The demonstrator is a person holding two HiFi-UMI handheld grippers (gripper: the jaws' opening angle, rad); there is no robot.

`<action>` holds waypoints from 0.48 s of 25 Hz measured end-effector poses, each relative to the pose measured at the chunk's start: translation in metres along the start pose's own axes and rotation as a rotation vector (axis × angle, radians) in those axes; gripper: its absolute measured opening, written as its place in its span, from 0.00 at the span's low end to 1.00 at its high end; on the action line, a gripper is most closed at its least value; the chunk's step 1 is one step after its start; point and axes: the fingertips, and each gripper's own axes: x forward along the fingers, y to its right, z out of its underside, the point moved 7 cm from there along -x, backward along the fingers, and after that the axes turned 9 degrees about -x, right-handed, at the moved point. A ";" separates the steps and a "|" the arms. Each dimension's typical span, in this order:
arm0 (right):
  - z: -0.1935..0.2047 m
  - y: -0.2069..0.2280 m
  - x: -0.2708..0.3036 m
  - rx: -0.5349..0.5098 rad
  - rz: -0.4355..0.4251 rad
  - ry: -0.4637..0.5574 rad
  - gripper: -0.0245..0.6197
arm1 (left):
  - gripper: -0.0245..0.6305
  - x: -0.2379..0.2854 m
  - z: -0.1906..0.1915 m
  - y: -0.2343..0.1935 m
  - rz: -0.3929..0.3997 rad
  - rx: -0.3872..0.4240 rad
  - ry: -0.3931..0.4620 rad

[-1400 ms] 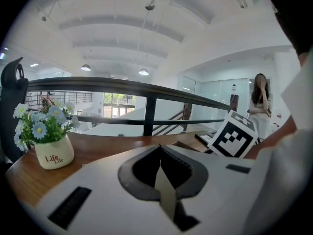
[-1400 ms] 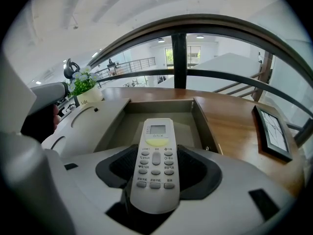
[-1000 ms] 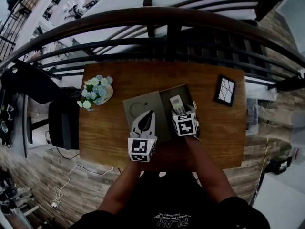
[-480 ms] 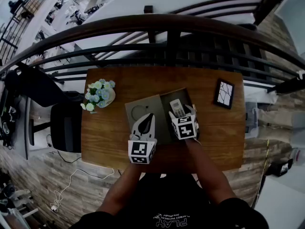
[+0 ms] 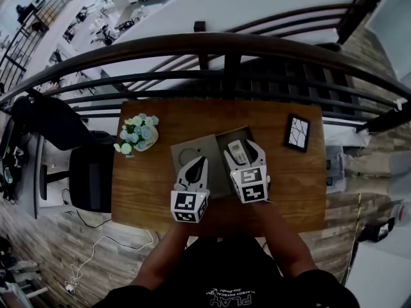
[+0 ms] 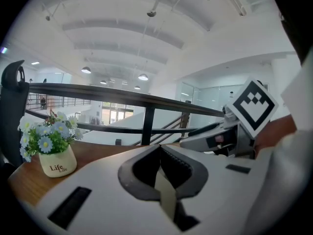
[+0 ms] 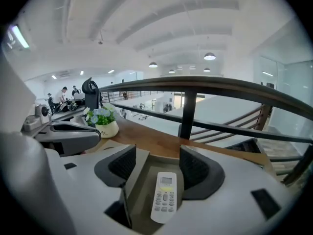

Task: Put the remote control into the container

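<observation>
1. Wooden table [image 5: 148,172] fills the middle of the head view, and at its centre sits the grey-olive container [image 5: 192,147], lying open.
2. The remote control [image 5: 236,151] is down in the container's right-hand section, white and face up, buttons showing. In the right gripper view it lies flat on the container's floor [image 7: 139,190], low in the centre of the frame.
3. The right hand-held gripper [image 5: 243,149] has its jaws spread wide, one on either side of the remote control [image 7: 164,196]. There is a clear gap on both sides and neither pad seems to touch it, so this reads as let go, not gripped.
4. The left hand-held gripper [image 5: 200,163] sits over the container's left half. Its own view shows the jaws drawn together [image 6: 159,153] with a thin beige edge between them. I take that to be part of the container, pinched to steady it.
5. Progress call: the main job looks done, since the remote control is inside and resting on its own.
6. What looks left is lifting the right hand-held gripper clear without nudging the remote control, and freeing the left one.
7. The flower pot [image 5: 137,135] at the table's left and the picture frame [image 5: 297,132] at its upper right stand well apart from the action.
</observation>
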 end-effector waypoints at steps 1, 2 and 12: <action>-0.003 -0.001 -0.007 0.000 0.009 0.027 0.47 | 0.05 -0.003 -0.002 0.001 0.000 0.003 0.005; -0.005 -0.003 -0.013 0.003 0.017 0.053 0.46 | 0.05 -0.006 -0.004 0.001 0.001 0.007 0.012; -0.026 -0.035 -0.063 -0.024 0.112 0.254 0.15 | 0.05 -0.045 -0.020 -0.007 0.009 0.047 0.068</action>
